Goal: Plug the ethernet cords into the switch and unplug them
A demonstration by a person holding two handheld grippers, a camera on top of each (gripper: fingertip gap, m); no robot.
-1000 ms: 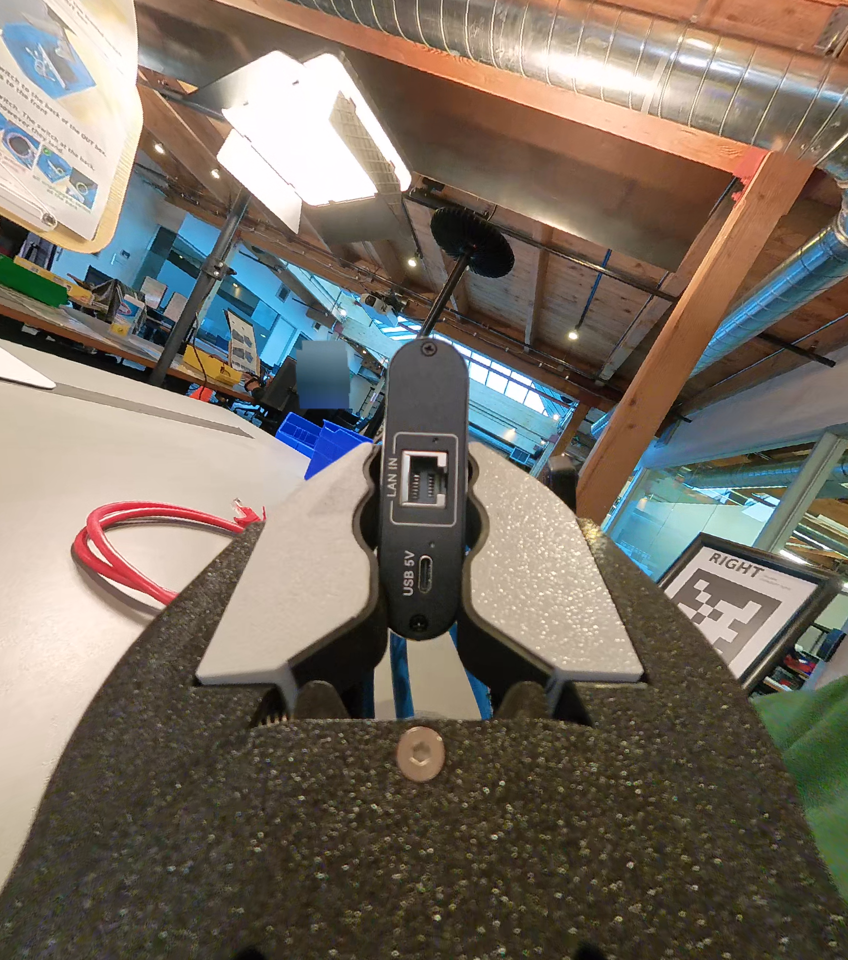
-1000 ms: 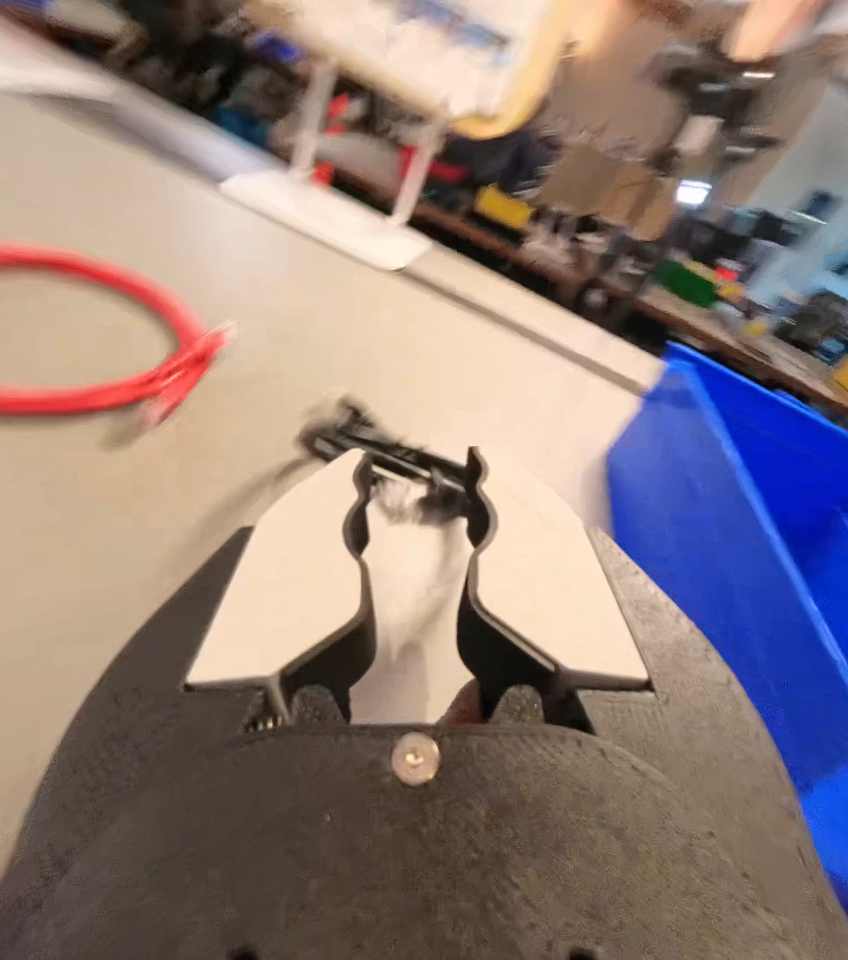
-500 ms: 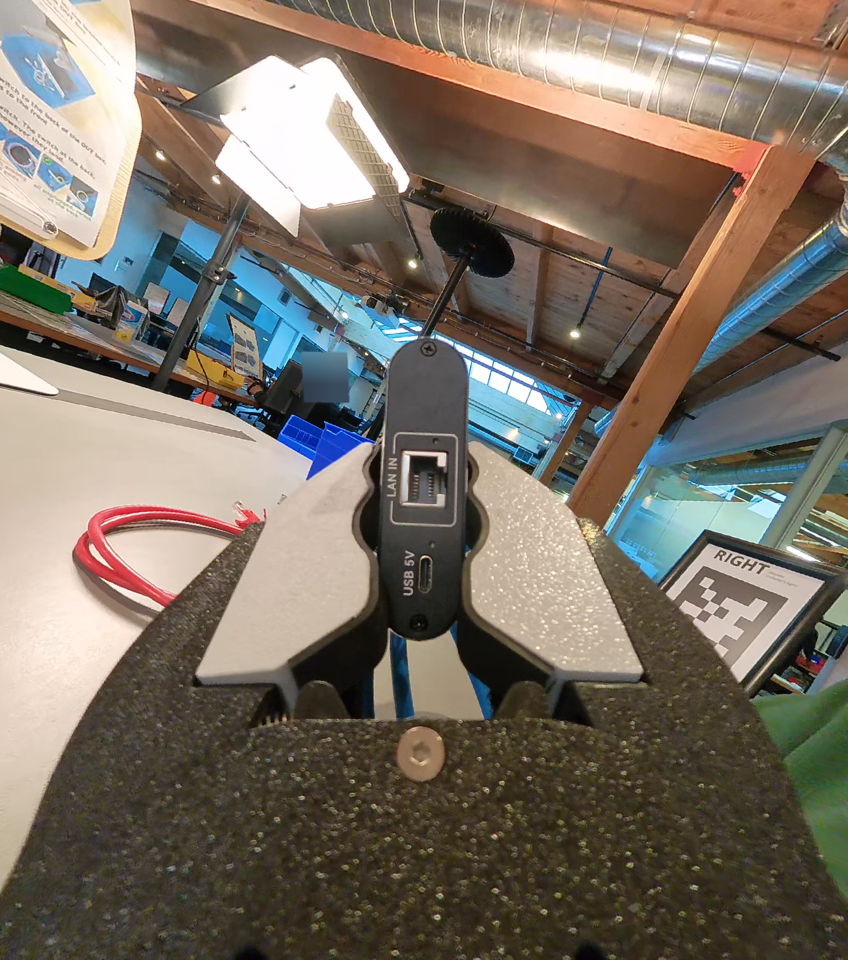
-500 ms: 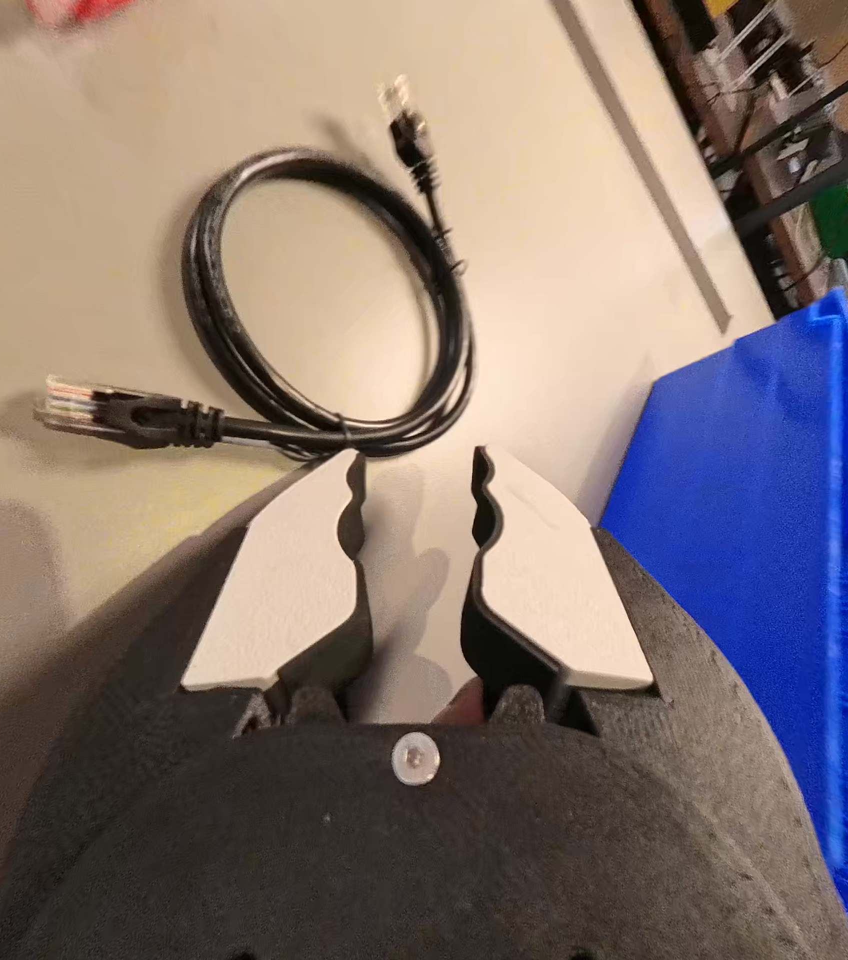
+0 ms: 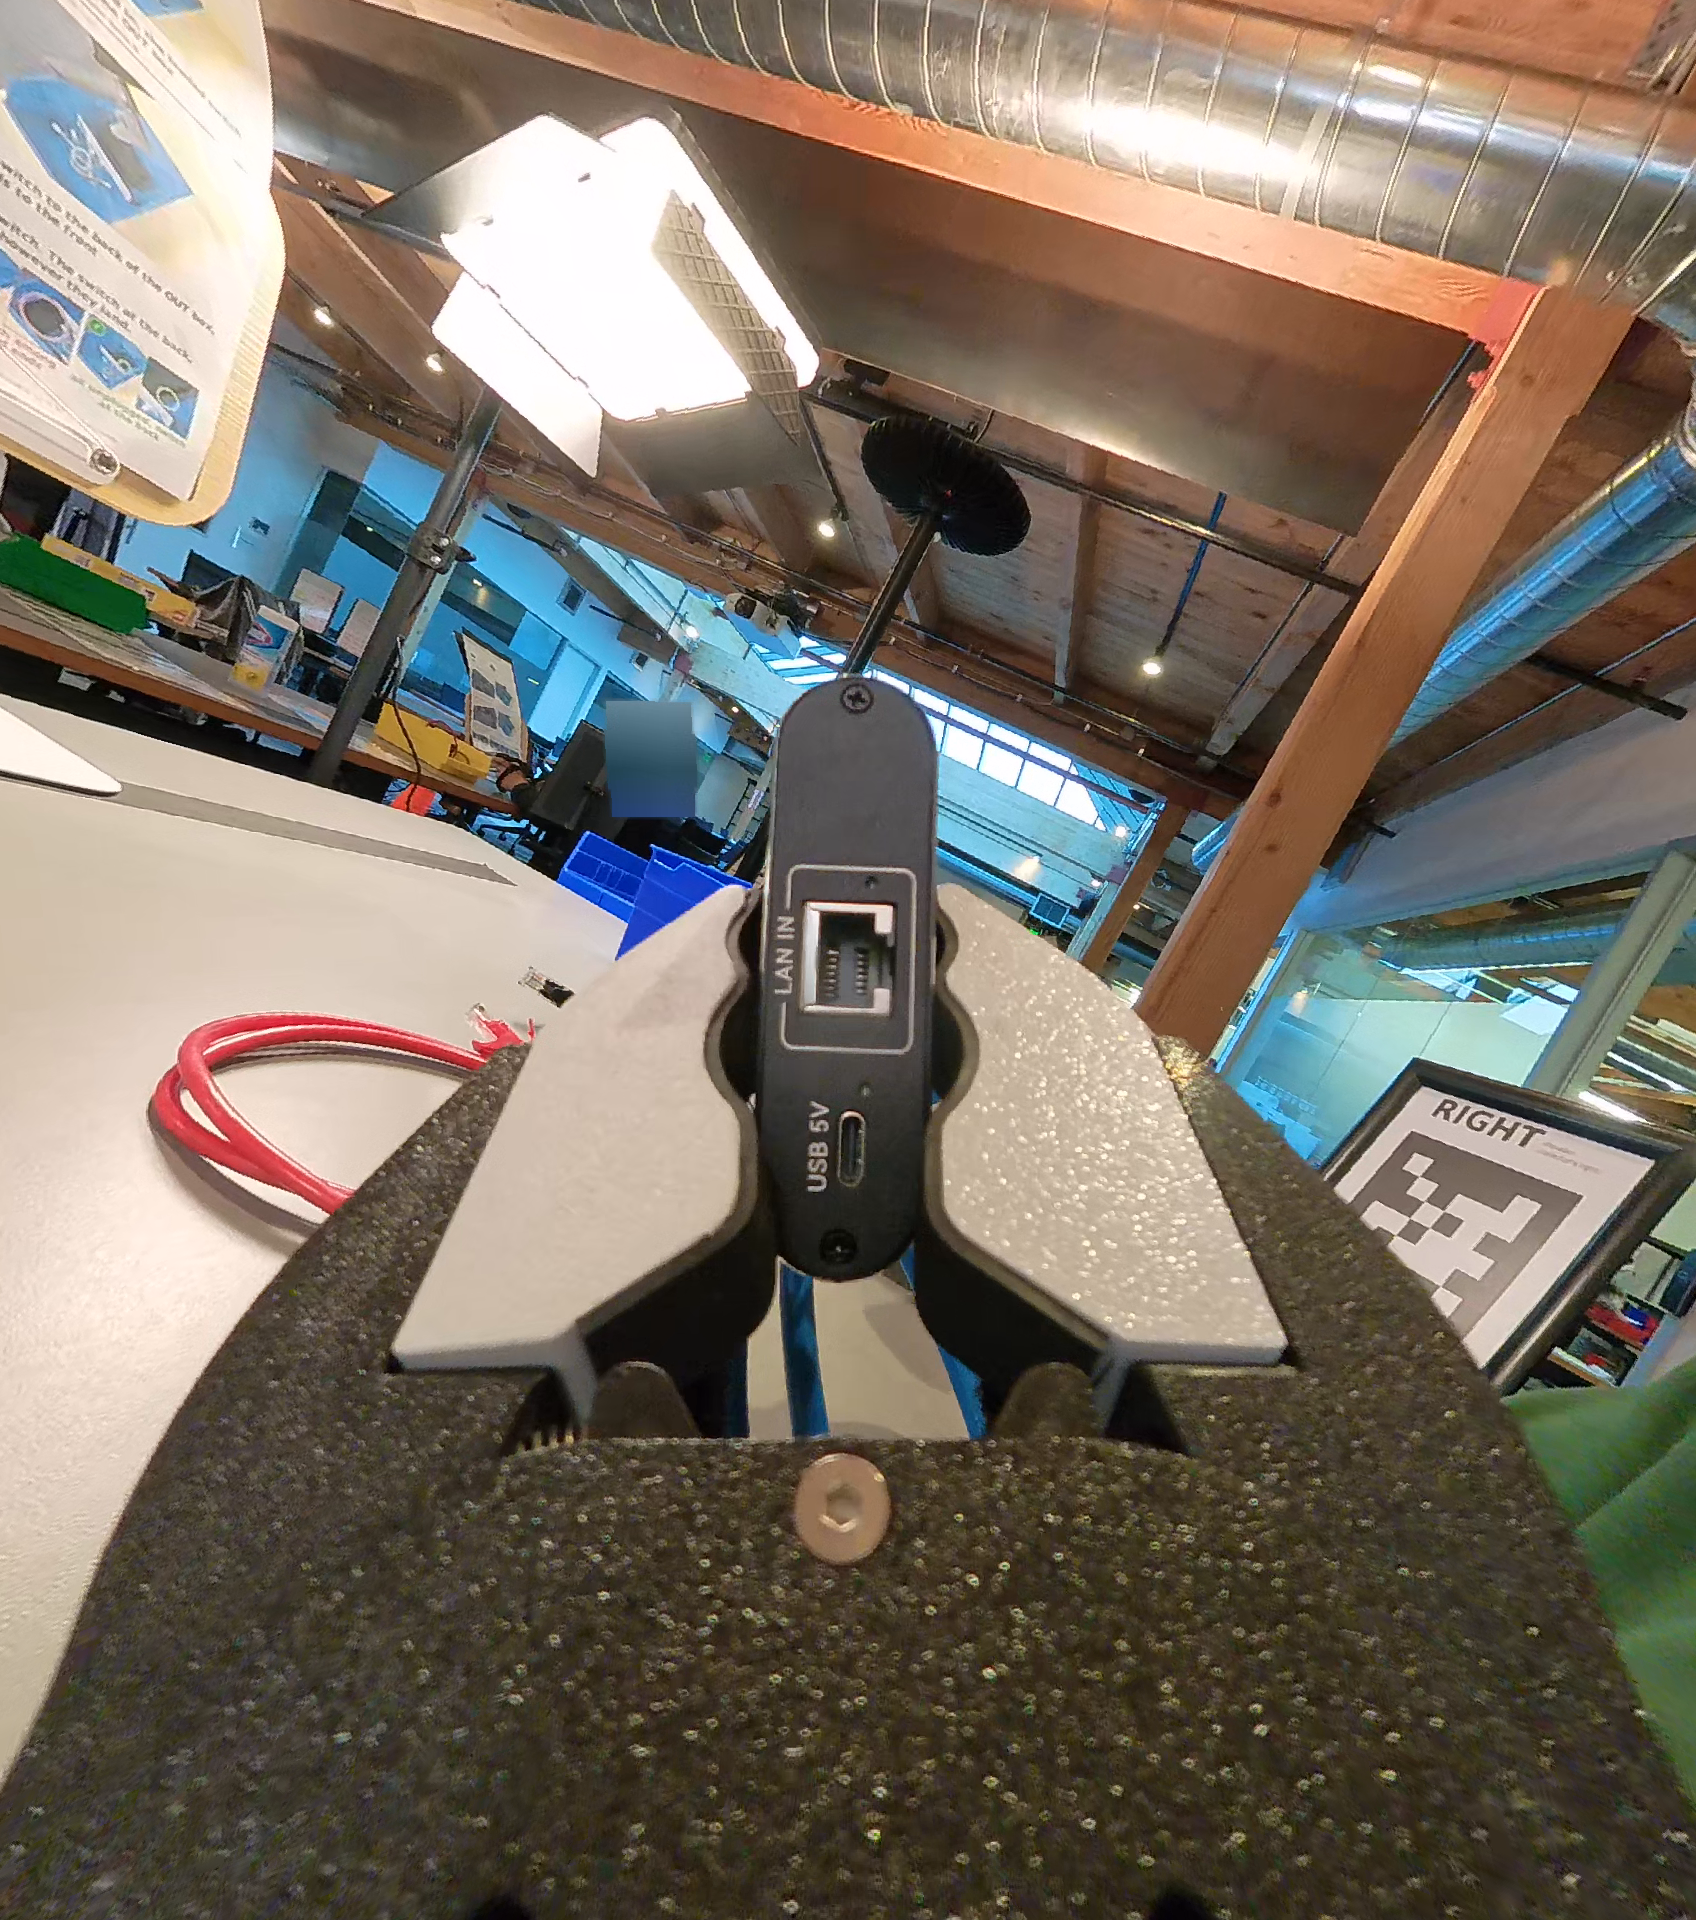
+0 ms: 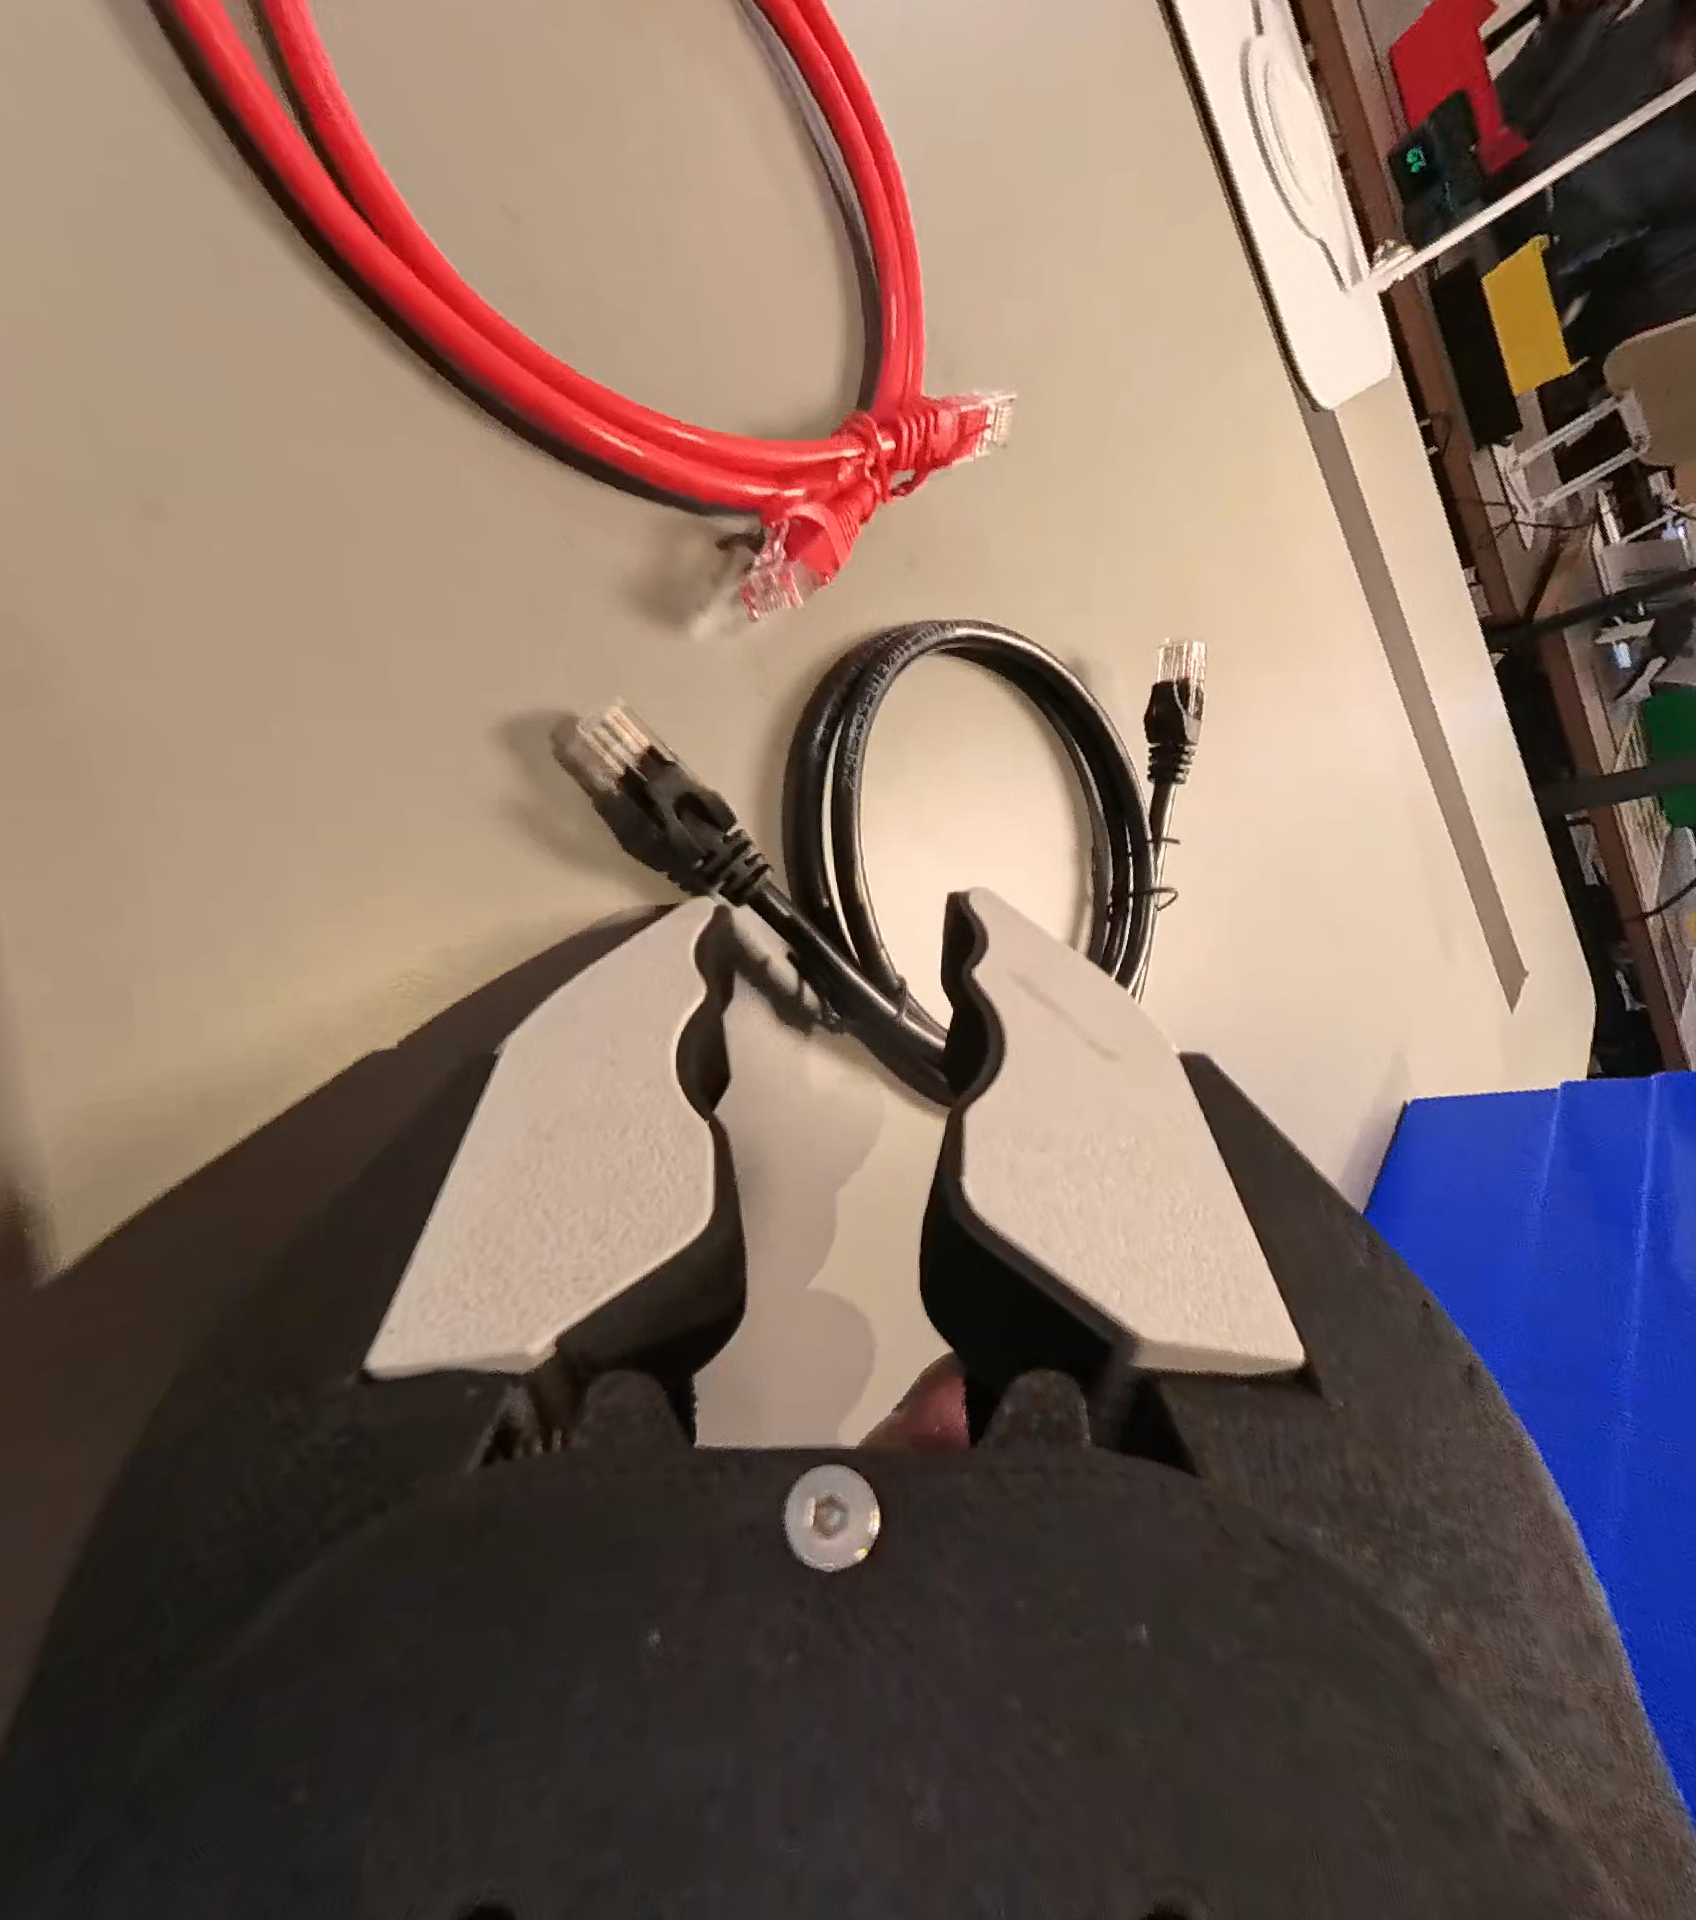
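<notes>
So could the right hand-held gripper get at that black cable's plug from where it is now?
Probably yes. The right hand-held gripper is open just above the black cable, whose near plug lies free on the table, just ahead of the left fingertip. The red cable lies farther off.

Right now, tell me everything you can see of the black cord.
The black cord is a thin, glossy ethernet cable wound into a small loop, lying flat on the table. Each end carries a clear plug with a black boot; both ends are free. Thin ties seem to bind the coil. One end runs between the open right hand-held gripper fingers, ungripped. The red cord lies apart.
</notes>
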